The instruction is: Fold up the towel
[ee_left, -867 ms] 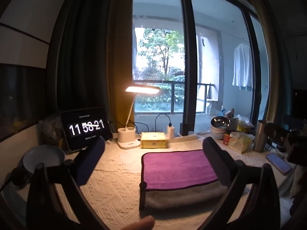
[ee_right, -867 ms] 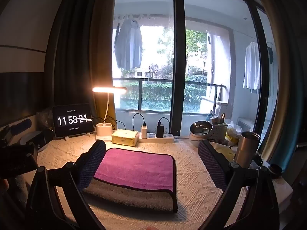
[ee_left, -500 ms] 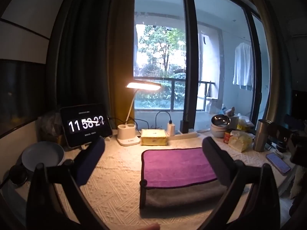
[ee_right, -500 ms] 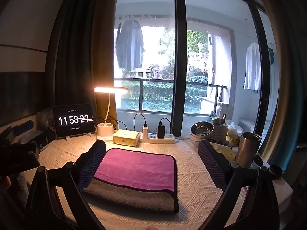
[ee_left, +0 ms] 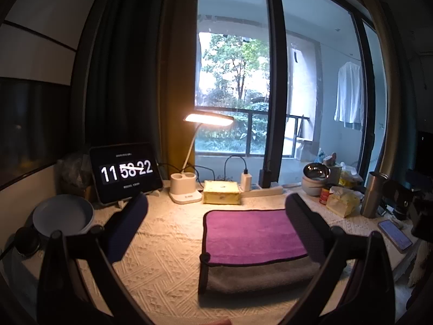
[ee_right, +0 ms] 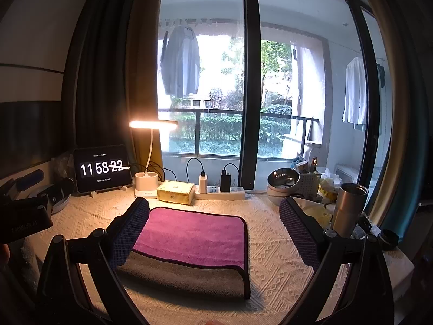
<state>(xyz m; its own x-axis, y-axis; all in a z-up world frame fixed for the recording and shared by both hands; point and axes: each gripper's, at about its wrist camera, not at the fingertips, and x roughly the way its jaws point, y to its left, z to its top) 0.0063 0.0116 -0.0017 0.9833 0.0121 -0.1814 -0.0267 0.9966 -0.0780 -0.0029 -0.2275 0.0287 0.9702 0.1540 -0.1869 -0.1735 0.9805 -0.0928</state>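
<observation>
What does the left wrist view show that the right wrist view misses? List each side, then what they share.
Only the left wrist view shows the phone lying flat at the table's right edge and the red can beside the steel bowls.

Only the right wrist view shows the grey shirt hanging outside the window and the white utensil basket.

Both show the purple and grey towel on the table, the lit desk lamp, the clock tablet, the yellow tissue box and the steel tumbler. The left gripper and the right gripper are both open and above the table.
</observation>
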